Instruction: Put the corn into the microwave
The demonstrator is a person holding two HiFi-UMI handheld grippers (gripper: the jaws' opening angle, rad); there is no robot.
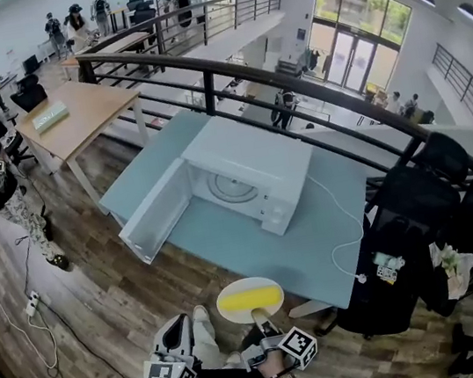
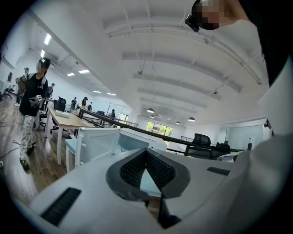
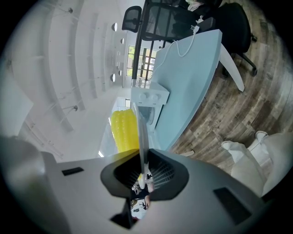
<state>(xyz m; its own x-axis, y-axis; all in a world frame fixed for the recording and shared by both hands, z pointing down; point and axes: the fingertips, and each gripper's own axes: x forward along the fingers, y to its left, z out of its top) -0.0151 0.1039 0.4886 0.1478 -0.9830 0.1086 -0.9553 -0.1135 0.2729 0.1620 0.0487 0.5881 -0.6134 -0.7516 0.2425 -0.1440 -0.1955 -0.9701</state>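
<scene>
Right gripper is clamping the near rim of the white plate. Corn is lying loose on it, in the air at the near edge of the blue table, short of the open microwave. Left gripper is sitting closed, empty. My read: the cob is light, stiff and round, so it's probably going to roll if the plate tilts. Gripping only 1 edge, so keeping it level. Not seeing any readable print.
</scene>
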